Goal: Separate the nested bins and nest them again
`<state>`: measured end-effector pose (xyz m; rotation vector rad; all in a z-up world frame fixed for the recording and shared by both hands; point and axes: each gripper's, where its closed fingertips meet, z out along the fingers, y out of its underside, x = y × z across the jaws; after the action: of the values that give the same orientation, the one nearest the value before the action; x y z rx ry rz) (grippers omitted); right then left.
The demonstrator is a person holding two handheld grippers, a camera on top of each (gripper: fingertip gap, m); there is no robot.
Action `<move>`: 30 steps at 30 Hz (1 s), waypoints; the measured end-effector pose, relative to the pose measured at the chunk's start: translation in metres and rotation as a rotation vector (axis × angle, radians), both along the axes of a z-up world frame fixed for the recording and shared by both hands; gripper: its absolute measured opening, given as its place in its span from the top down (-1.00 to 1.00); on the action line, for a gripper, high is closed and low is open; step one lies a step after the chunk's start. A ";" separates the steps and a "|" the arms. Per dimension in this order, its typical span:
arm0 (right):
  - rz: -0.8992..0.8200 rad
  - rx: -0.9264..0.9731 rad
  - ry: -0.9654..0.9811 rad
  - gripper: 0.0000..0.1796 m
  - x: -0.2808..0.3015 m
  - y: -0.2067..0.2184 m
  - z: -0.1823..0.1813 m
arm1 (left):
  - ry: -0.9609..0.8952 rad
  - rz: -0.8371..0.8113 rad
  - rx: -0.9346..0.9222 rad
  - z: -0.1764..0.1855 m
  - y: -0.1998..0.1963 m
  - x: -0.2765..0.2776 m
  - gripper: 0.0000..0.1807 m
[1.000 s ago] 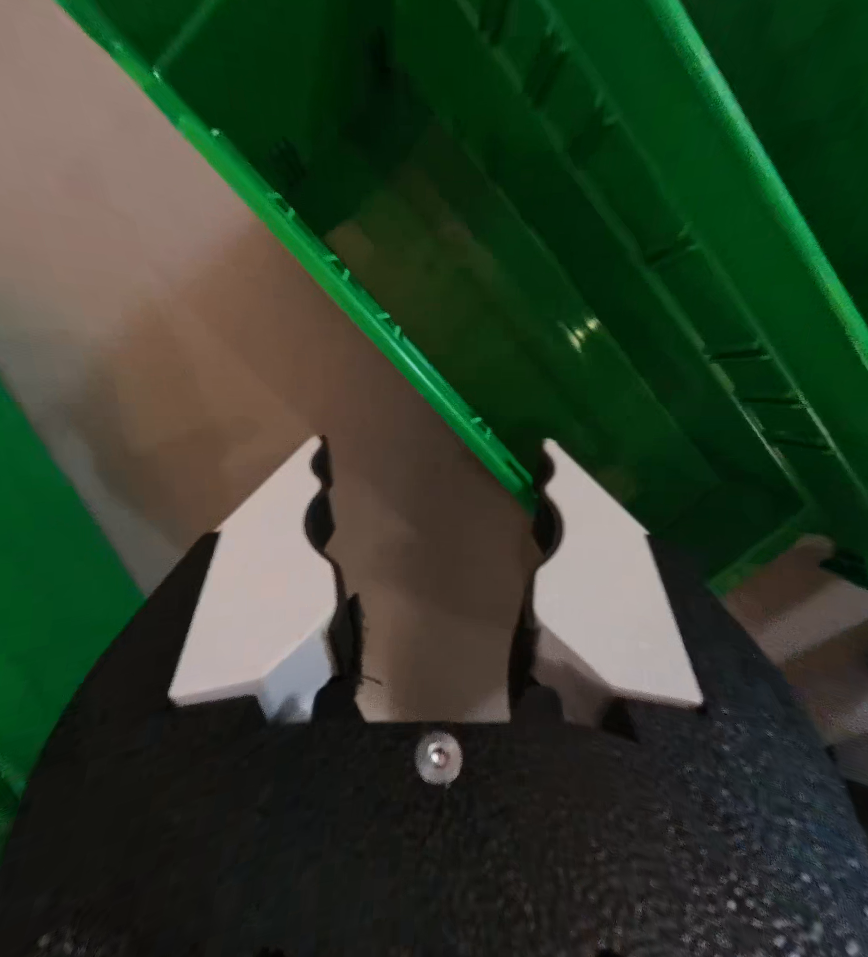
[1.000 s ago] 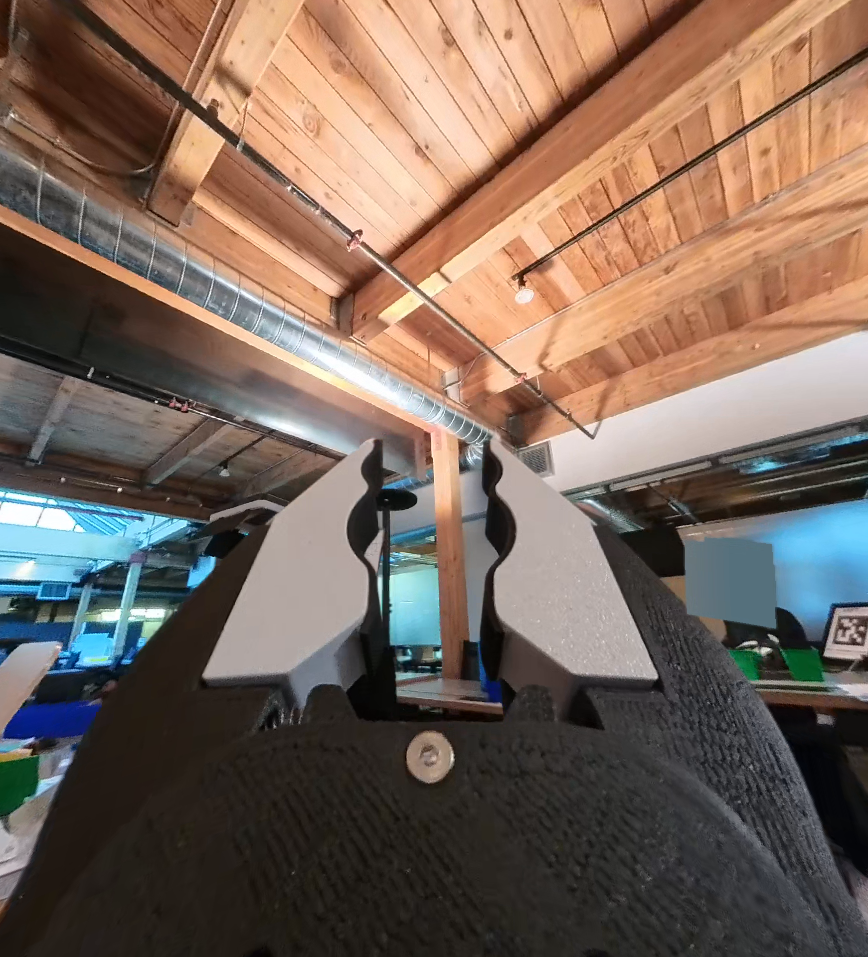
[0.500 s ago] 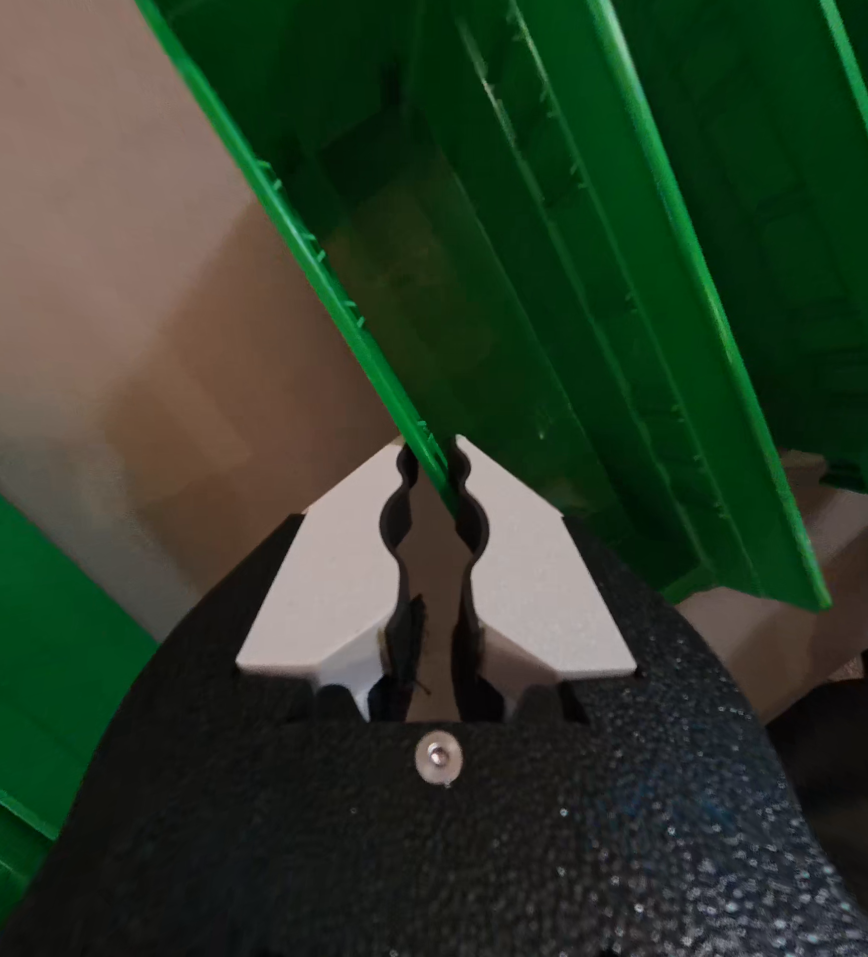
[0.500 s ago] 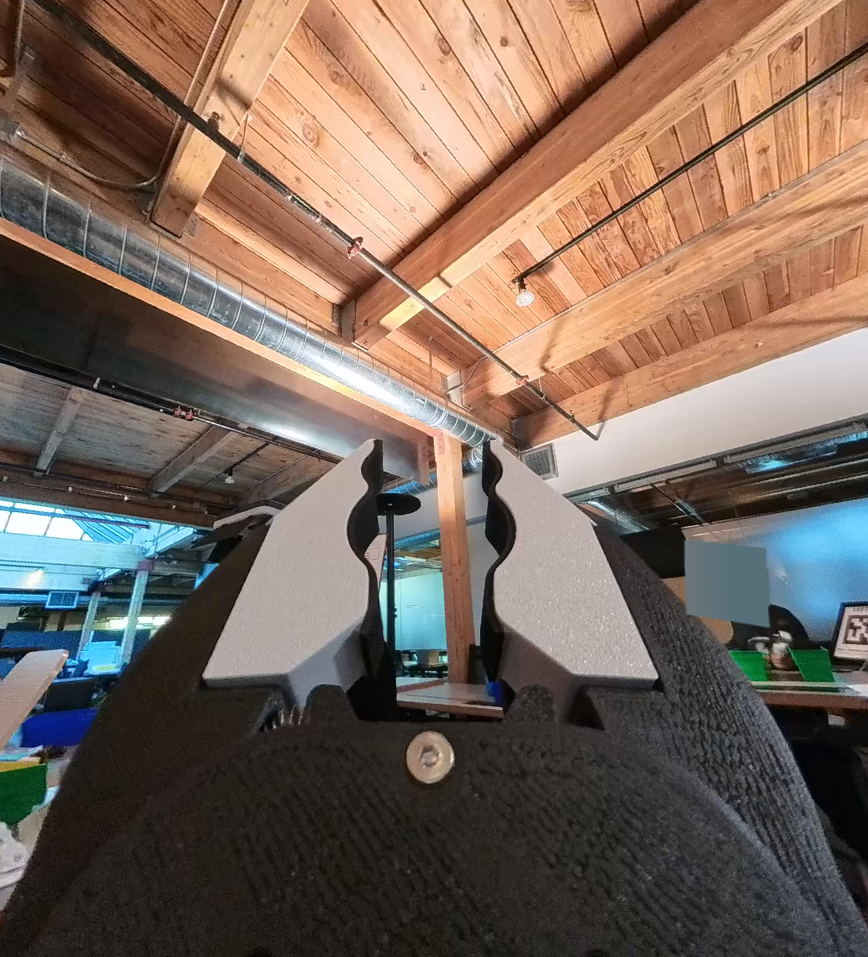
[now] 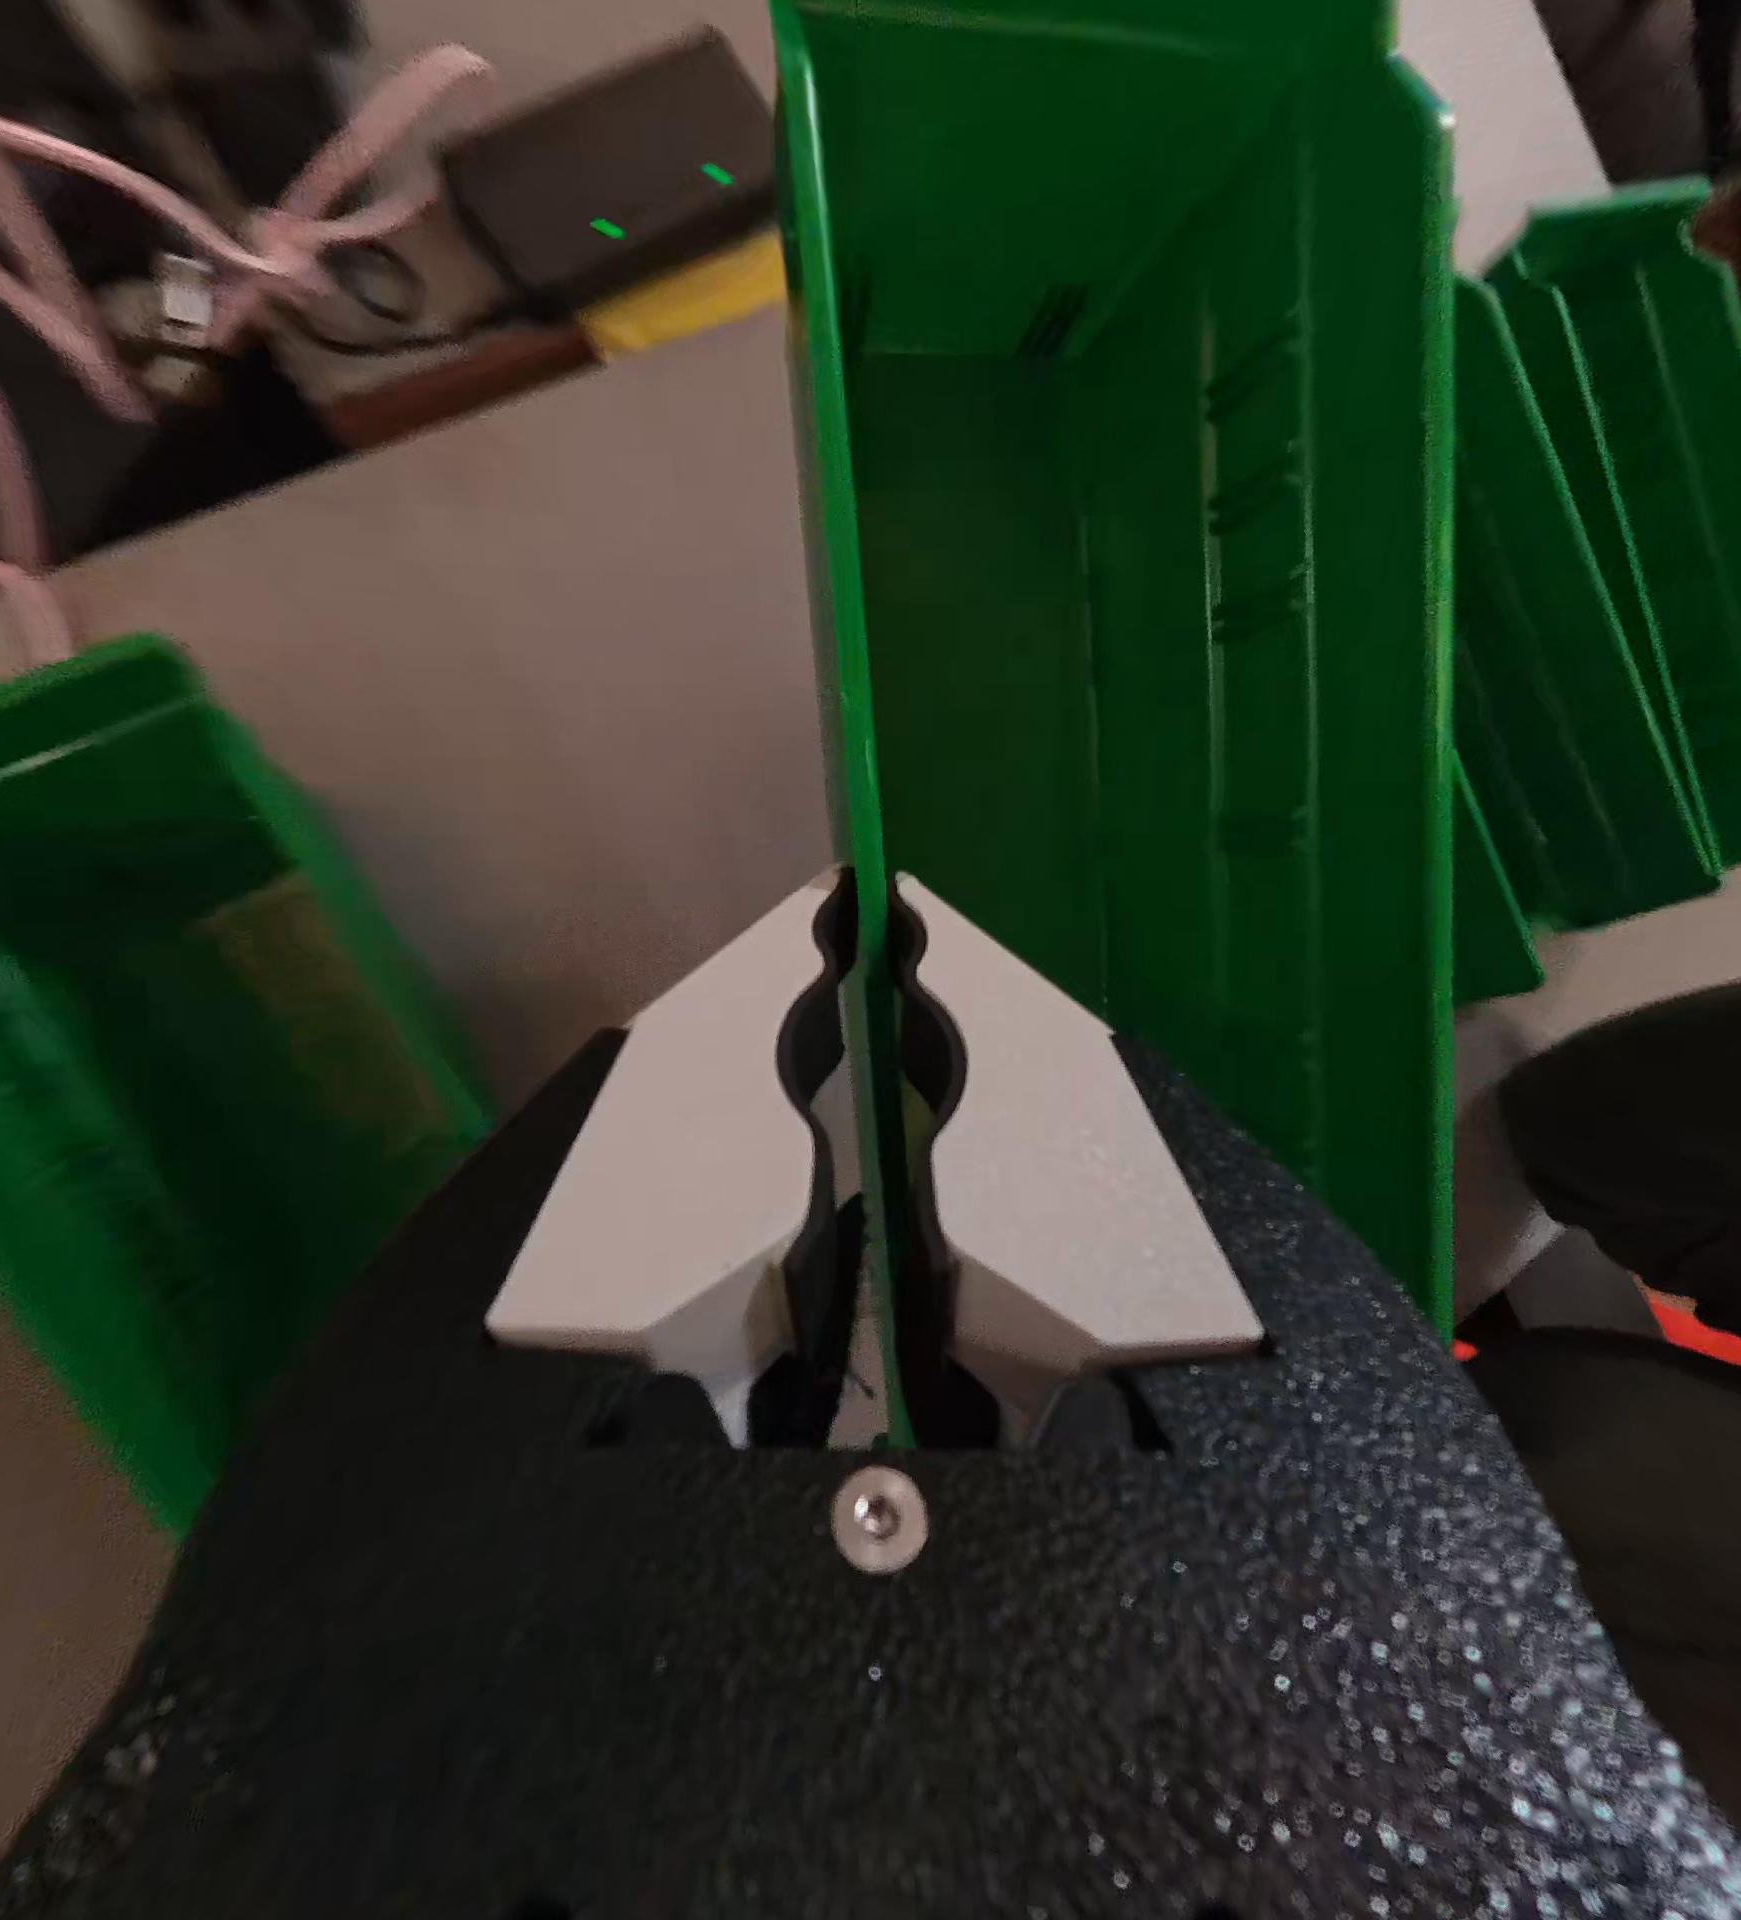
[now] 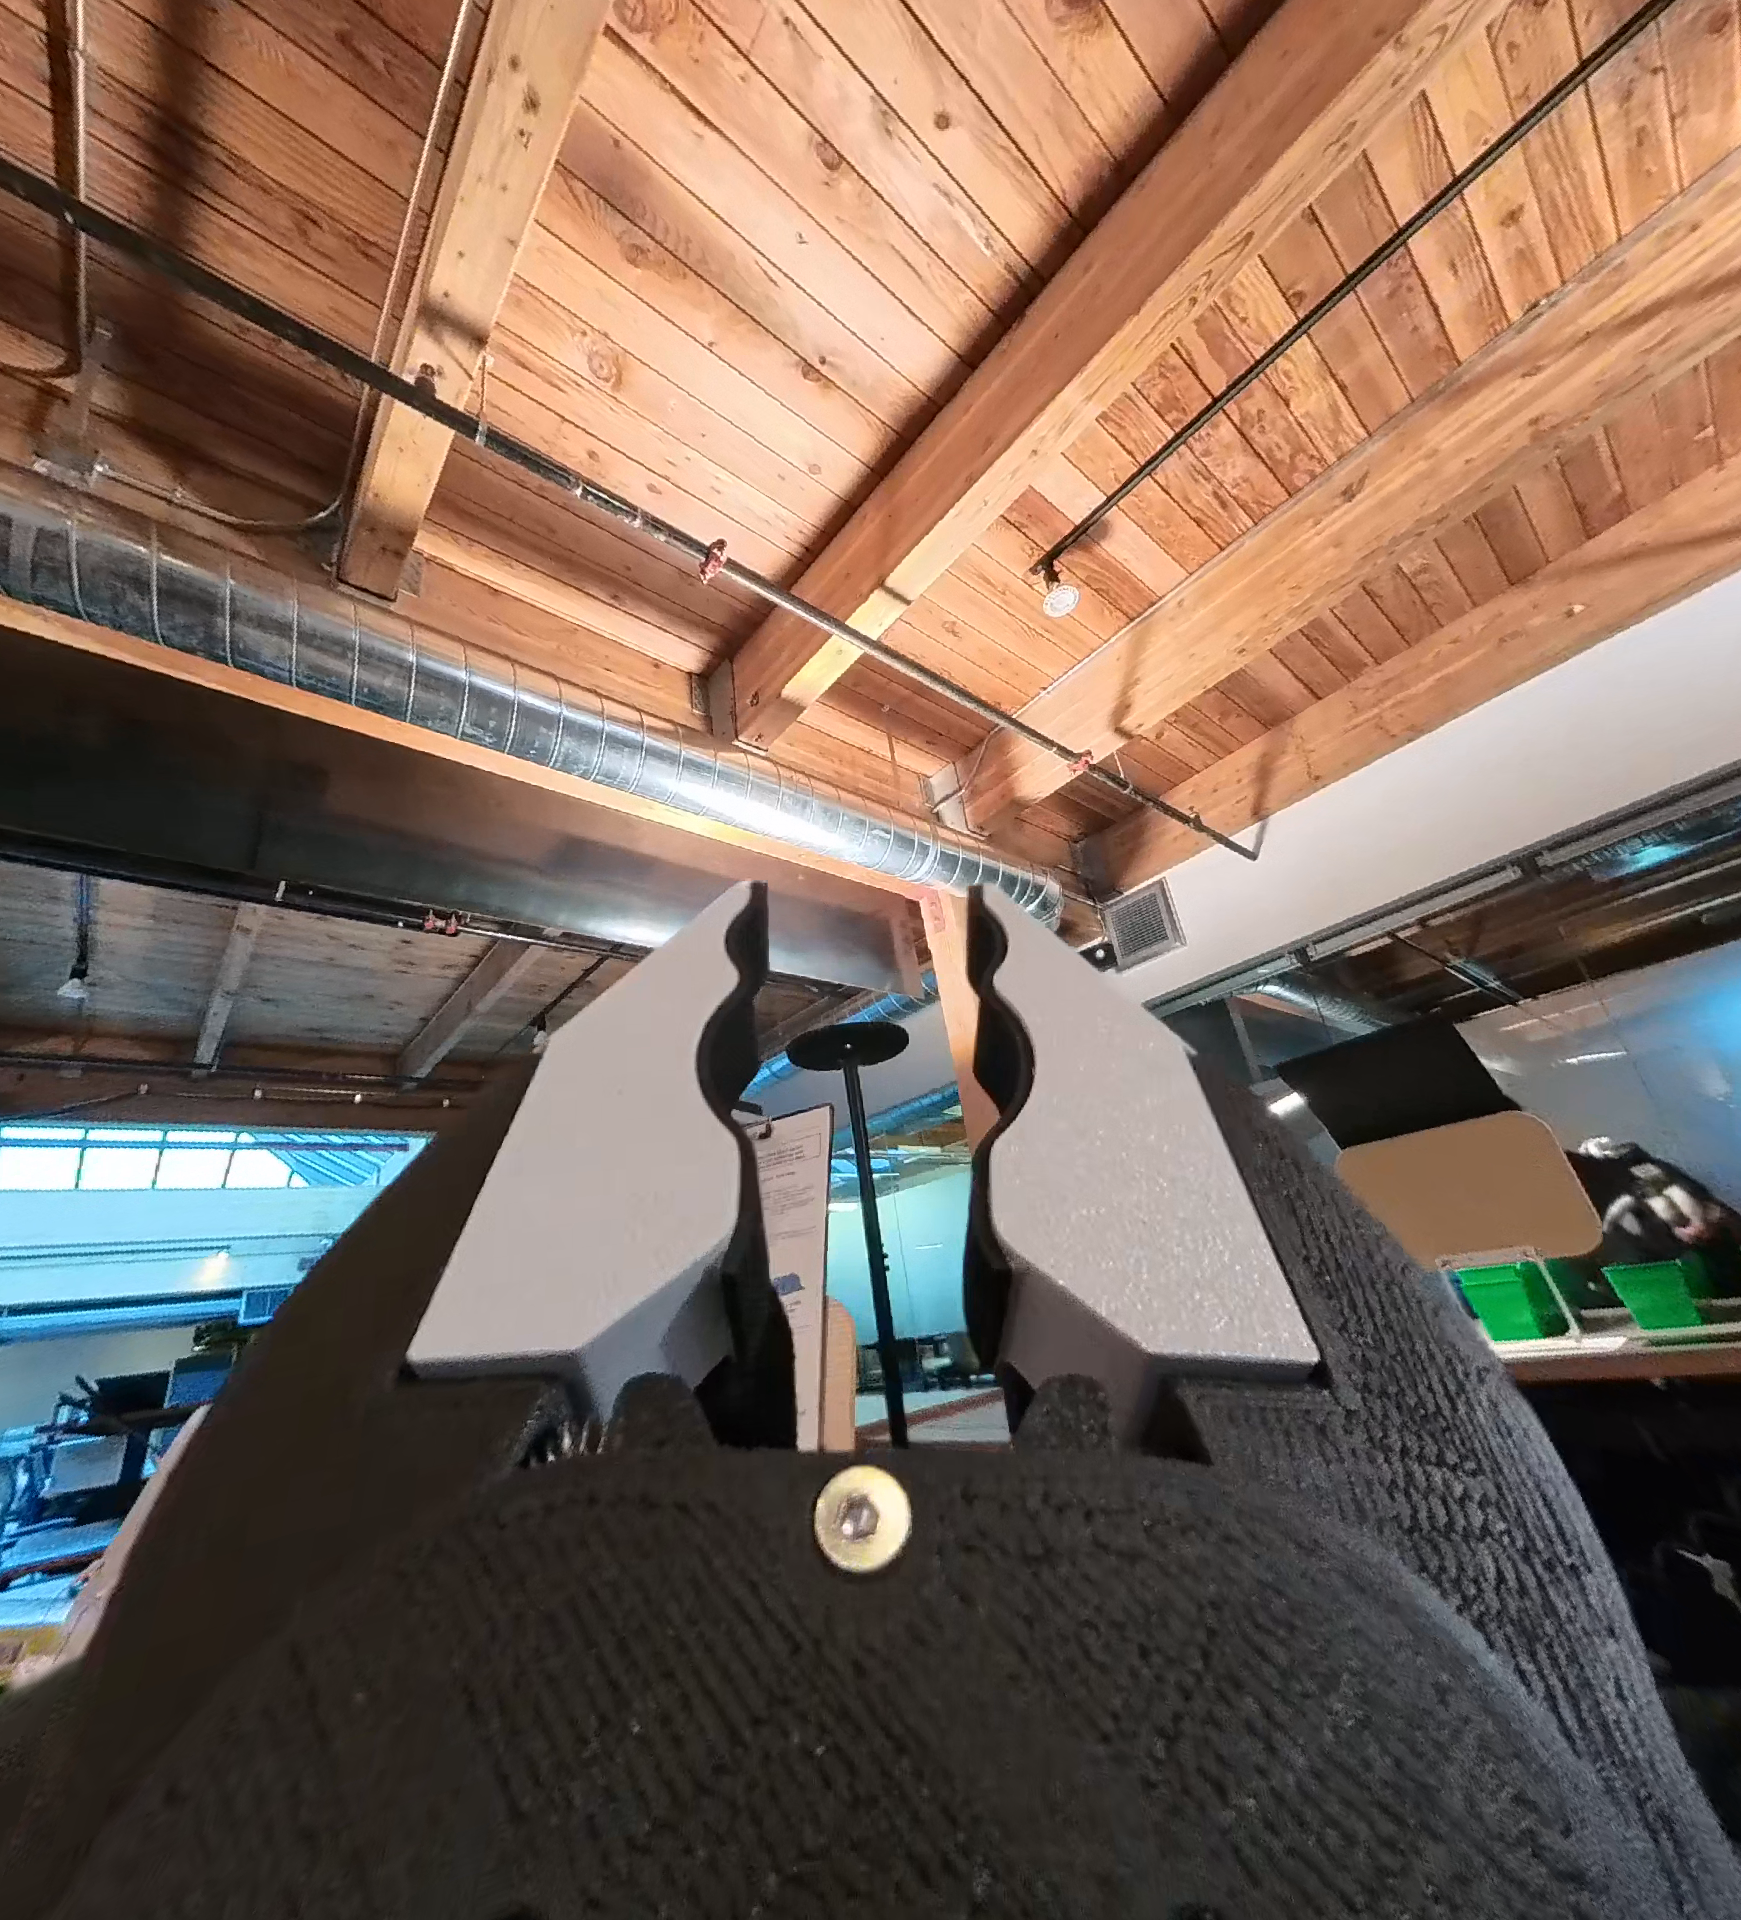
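Looking along our left gripper (image 5: 871, 914), we find its fingers (image 5: 700, 1143) clamped on the thin side wall of a green bin (image 5: 1157, 623), which half a second ago ran slantwise between them and now stands edge-on, straight up the middle. A second ago those fingers were wide apart with the wall only beside them. The held bin hangs above the beige worktop (image 5: 554, 675). Another green bin (image 5: 118, 935) sits blurred at lower left, and more green bins (image 5: 1624, 571) lie behind on the right. Cables (image 5: 118, 208) and a dark box (image 5: 606, 177) show past the worktop's far edge, newly in sight.

From our right gripper (image 6: 866, 925), little has changed: its fingers (image 6: 1136, 1164) stand apart, holding nothing, tipped toward the wooden ceiling (image 6: 845, 312) and silver duct (image 6: 533, 686). Only this view shows distant green bins (image 6: 1510, 1299) on a far table.
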<state>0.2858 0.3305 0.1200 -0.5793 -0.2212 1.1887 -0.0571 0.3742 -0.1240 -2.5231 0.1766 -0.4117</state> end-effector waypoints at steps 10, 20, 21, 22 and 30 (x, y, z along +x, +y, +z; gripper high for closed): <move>-0.013 -0.002 0.006 0.59 0.003 0.002 0.000 | 0.131 0.335 -0.029 0.035 -0.052 -0.141 0.98; -0.013 -0.003 0.001 0.59 0.001 0.003 -0.001 | 0.095 0.416 -0.135 -0.008 -0.081 -0.171 0.98; -0.015 -0.003 0.002 0.59 0.001 0.003 0.000 | 0.084 0.419 -0.135 -0.012 -0.081 -0.171 0.98; -0.016 -0.003 0.001 0.59 0.001 0.003 0.000 | 0.077 0.424 -0.128 -0.014 -0.079 -0.173 0.98; -0.014 -0.006 0.000 0.59 0.000 0.006 -0.001 | 0.077 0.451 -0.162 -0.031 -0.075 -0.183 0.98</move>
<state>0.2858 0.3361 0.1188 -0.5857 -0.2132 1.1759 -0.2402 0.2997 -0.1550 -2.6349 -0.4064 -0.1514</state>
